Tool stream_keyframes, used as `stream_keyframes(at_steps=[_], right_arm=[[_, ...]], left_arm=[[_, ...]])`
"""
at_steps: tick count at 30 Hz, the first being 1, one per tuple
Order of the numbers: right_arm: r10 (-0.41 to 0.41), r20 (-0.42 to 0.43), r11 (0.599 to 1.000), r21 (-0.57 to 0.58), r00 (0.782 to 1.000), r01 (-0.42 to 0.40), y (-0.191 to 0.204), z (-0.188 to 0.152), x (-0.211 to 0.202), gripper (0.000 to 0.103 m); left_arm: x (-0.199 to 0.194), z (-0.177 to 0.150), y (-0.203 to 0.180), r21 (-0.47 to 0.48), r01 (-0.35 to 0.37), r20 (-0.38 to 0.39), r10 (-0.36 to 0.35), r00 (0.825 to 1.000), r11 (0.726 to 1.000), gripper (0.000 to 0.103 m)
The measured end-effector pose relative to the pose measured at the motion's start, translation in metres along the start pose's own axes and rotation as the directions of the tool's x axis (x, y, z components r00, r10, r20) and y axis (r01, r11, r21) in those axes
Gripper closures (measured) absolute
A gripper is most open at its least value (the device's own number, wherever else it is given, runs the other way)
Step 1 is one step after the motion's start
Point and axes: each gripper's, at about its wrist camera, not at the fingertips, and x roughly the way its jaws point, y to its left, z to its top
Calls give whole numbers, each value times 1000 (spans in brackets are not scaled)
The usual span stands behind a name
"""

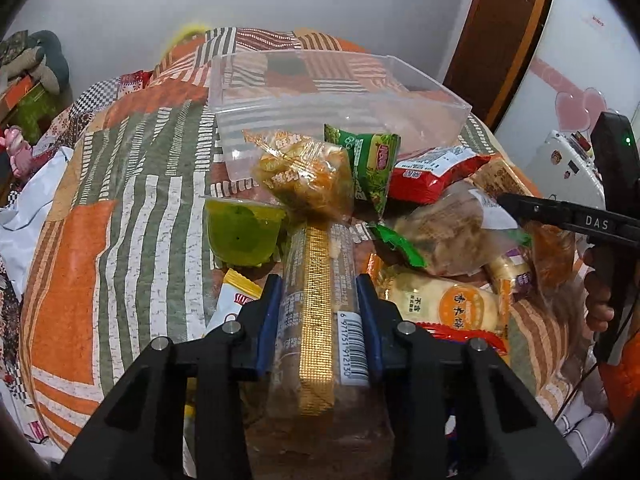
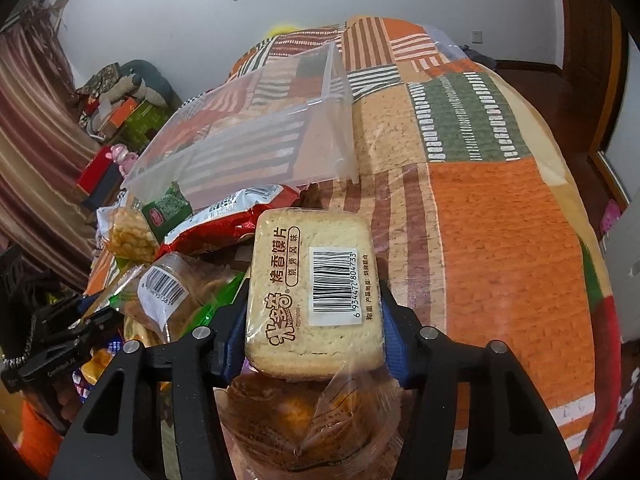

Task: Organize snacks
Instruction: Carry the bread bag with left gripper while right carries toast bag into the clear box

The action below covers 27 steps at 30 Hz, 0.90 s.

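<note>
My left gripper (image 1: 319, 300) is shut on a long clear-wrapped brown cake pack (image 1: 318, 312) with a gold strip and barcode, held above the snack pile. My right gripper (image 2: 314, 312) is shut on a clear pack of baked bread slices (image 2: 316, 284) with a barcode label, held above the bed. An empty clear plastic bin (image 1: 320, 100) stands on the patchwork bedspread behind the pile; it also shows in the right wrist view (image 2: 256, 132). The right gripper's body shows in the left wrist view (image 1: 568, 216), over the pile's right side.
Loose snacks lie before the bin: a green jelly cup (image 1: 242, 232), an orange-yellow bag (image 1: 308, 178), a green packet (image 1: 372, 160), a red bag (image 1: 432, 172), a rice-cracker pack (image 1: 452, 304). Bedspread (image 2: 500, 240) stretches right. Clutter lies off the bed's left edge (image 2: 120, 116).
</note>
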Motion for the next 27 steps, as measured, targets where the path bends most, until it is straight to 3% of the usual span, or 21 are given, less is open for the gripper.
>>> stream_keyframes(at_steps=[13,27], right_arm=[[-26,123,999,-19,992,28,10,12,-38,51],[-3,226,996,-89,974,24,36,50,-51,51]], left_arm=[[-55,17,-4,-10,-21,135,22,991,1000,66],[-91,70,0,-27,-47,294,53,954,999,66]])
